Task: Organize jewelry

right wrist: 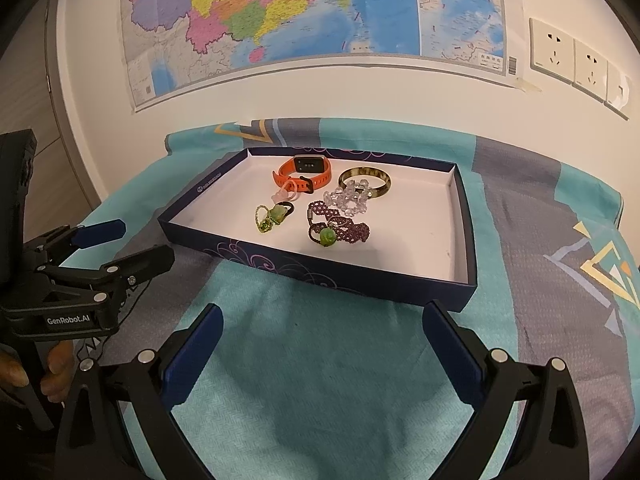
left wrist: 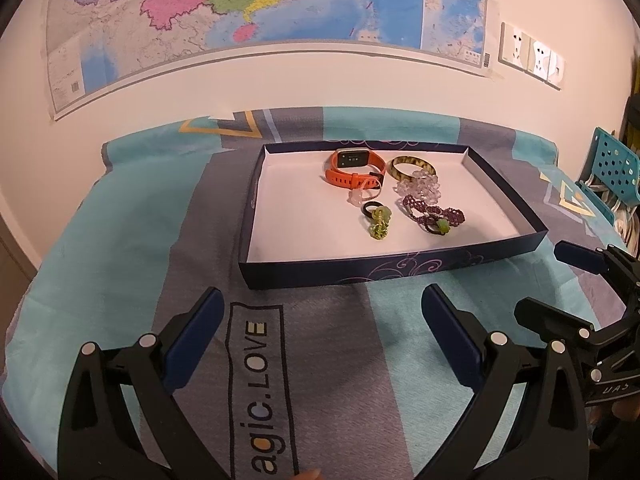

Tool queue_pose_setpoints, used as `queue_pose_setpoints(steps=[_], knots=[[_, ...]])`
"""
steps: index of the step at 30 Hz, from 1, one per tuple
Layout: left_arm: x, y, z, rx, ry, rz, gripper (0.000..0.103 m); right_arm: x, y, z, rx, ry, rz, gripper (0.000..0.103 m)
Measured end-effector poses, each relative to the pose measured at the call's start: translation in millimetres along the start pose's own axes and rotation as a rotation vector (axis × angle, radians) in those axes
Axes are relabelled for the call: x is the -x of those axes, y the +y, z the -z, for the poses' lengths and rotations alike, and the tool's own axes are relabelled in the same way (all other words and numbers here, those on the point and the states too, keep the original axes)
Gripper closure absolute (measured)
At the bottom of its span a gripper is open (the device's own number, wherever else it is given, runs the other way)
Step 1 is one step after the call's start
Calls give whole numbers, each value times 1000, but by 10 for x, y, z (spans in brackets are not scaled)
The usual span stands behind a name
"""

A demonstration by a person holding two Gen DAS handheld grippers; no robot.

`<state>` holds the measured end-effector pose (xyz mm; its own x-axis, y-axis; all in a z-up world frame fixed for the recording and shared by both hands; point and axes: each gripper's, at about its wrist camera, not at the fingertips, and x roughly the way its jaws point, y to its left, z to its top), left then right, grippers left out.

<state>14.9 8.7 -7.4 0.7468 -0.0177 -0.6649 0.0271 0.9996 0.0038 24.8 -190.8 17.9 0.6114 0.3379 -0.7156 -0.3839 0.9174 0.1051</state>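
A shallow dark blue box (left wrist: 360, 270) (right wrist: 320, 266) with a white floor lies on the cloth. Inside it lie an orange smartwatch (left wrist: 352, 166) (right wrist: 304, 170), a tortoiseshell bangle (left wrist: 412, 166) (right wrist: 365, 180), a clear bead bracelet (left wrist: 418, 188) (right wrist: 348, 200), a purple beaded bracelet (left wrist: 434, 214) (right wrist: 340, 226), a green-stone ring (left wrist: 440, 227) (right wrist: 327, 237) and a green bead piece (left wrist: 380, 224) (right wrist: 272, 216). My left gripper (left wrist: 324, 308) (right wrist: 120, 244) is open in front of the box. My right gripper (right wrist: 322, 322) (left wrist: 560, 280) is open too, nothing between its fingers.
A teal and grey patterned cloth (left wrist: 120, 240) (right wrist: 540, 240) covers the table. A wall map (left wrist: 260, 8) hangs behind, with sockets (right wrist: 576, 60) to its right. A teal perforated basket (left wrist: 612, 172) stands at the far right. A hand (right wrist: 56, 376) holds the left gripper.
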Motion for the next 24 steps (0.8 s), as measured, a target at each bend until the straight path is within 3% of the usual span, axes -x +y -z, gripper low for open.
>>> queue_pose_setpoints(steps=[24], knots=[[-6, -54, 25, -13, 4, 11, 6, -25, -13, 6, -6, 10, -4, 6]])
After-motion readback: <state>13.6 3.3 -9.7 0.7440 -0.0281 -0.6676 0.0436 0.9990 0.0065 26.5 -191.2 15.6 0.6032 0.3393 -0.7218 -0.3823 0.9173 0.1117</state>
